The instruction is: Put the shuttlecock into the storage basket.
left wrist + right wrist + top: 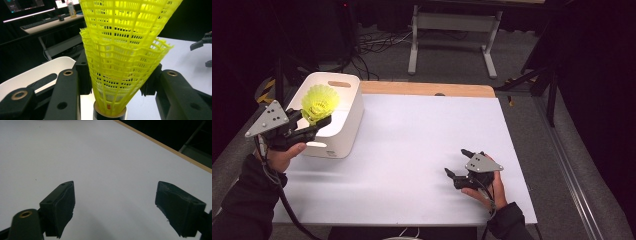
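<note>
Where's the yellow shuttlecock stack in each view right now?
High view: yellow shuttlecock stack upper left, clamped in the left gripper over the white bin.
Left gripper view: centre, between the jaws.
Right gripper view: not in it.
Shared landmark: the white tabletop.

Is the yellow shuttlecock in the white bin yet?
Out. The left hand-held gripper holds the shuttlecock above the bin's rim.
</note>
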